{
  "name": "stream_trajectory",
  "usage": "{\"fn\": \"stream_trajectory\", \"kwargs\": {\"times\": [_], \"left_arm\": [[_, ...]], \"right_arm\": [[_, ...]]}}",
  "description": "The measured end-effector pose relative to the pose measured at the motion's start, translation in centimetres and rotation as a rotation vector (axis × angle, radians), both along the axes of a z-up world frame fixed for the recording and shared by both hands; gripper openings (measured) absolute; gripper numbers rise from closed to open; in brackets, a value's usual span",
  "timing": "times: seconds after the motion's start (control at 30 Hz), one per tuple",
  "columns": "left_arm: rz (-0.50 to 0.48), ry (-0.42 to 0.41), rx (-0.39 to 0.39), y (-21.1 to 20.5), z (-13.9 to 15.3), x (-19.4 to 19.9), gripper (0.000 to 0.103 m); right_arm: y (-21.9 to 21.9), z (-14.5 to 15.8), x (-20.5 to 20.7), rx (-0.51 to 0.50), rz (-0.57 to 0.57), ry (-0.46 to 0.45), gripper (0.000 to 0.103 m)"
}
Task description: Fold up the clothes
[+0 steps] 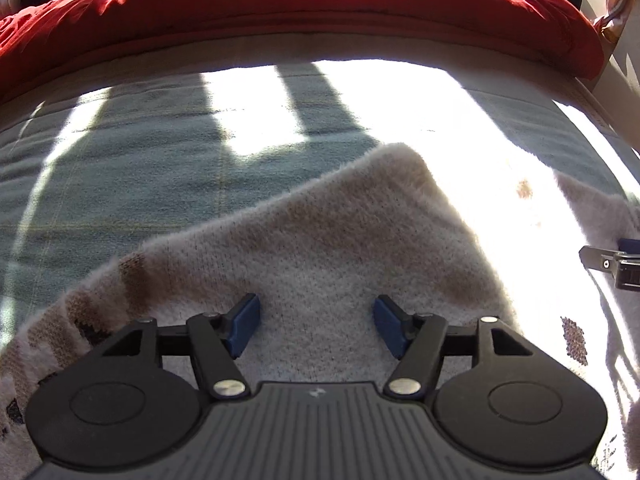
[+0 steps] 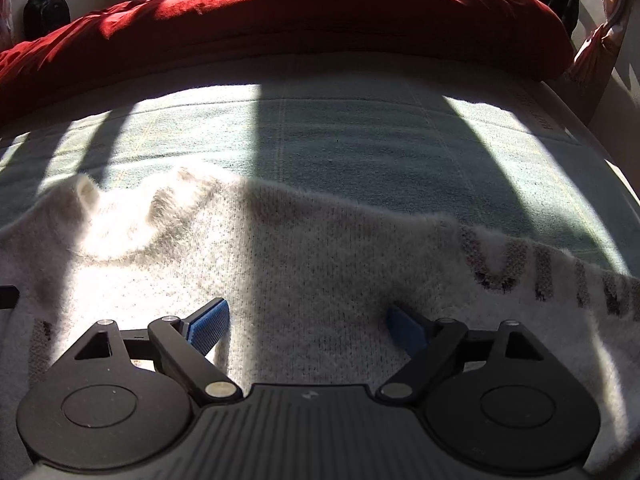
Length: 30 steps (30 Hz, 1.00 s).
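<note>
Fuzzy cream sweater spread flat on the bed, over a pale green checked bedcover, half in bright sun and half in barred shadow. Brown patterned band along the sweater's edge, at lower left in the left wrist view and at right in the right wrist view. Folded corner of knit pointing up toward the middle of the bed in the left view.

Left gripper low over the sweater, blue pads spread apart, nothing pinched between them, only knit beneath. Right gripper likewise wide apart above the sweater, right pad tip sunk a little into the pile, no fabric clamped. Tip of the right gripper also poking in at the right edge of the left view.

Red duvet bunched across the far side of the bed. Dark bag hanging on the wall at far left.
</note>
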<state>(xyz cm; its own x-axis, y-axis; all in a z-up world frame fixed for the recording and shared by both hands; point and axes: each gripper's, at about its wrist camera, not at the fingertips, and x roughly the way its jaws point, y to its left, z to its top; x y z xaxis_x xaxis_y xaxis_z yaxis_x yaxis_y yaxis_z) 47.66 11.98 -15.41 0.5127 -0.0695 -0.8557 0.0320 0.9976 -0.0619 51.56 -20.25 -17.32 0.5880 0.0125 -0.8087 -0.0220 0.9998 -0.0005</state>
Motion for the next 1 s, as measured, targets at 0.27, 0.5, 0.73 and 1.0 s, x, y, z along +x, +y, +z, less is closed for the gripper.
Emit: {"fn": "stream_trajectory", "kwargs": {"times": [0.27, 0.5, 0.73, 1.0], "left_arm": [[-0.036, -0.034, -0.063, -1.7, 2.3, 3.0, 0.064], [-0.154, -0.034, -0.086, -5.4, 0.5, 4.5, 0.066], [-0.128, -0.024, -0.122, -5.6, -1.0, 7.3, 0.073], [-0.146, -0.014, -0.175, -5.1, 1.8, 2.1, 0.073]], "right_arm": [[-0.3, 0.5, 3.1, 0.003, -0.001, 0.031, 0.097], [0.0, 0.1, 0.5, 0.022, -0.001, 0.066, 0.099], [0.1, -0.8, 1.2, 0.034, -0.036, 0.063, 0.103], [0.3, -0.6, 1.2, 0.015, -0.030, 0.084, 0.103]]}}
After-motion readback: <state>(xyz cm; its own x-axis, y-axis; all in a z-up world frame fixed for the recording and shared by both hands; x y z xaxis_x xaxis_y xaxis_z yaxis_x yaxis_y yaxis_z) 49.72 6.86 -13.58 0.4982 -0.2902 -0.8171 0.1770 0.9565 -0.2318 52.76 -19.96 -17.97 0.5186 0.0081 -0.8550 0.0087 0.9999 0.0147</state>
